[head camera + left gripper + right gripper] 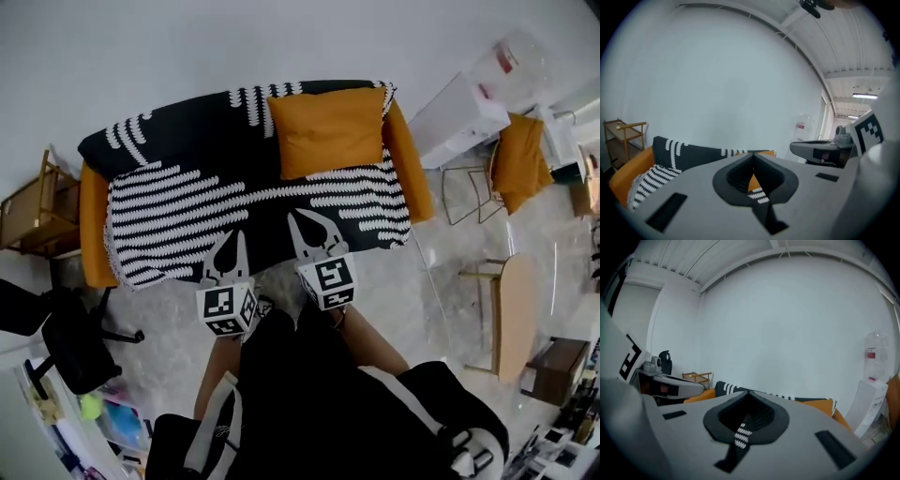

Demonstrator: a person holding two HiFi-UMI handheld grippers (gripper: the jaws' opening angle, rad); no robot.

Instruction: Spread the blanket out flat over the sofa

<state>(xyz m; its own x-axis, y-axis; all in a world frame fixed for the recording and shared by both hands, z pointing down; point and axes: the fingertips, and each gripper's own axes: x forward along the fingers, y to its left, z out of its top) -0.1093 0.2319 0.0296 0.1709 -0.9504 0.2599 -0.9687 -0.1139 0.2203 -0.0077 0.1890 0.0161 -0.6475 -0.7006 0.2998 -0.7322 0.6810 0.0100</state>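
Note:
The black blanket with white stripes [187, 202] lies spread over the seat and back of the orange sofa [92, 225]. An orange cushion [328, 129] leans on the backrest at the right. My left gripper [232, 242] and right gripper [302, 223] hover side by side before the sofa's front edge, both shut with nothing between the jaws. In the left gripper view the closed tips [753, 154] point at the wall above the blanket [689, 157]. The right gripper view shows its tips [749, 392] joined, with the blanket [729, 389] beyond.
A wooden shelf [33, 211] stands left of the sofa and a black office chair [66, 337] sits nearer me on the left. To the right are a white cabinet [459, 117], a wire chair with an orange cushion [518, 164] and a wooden table [511, 314].

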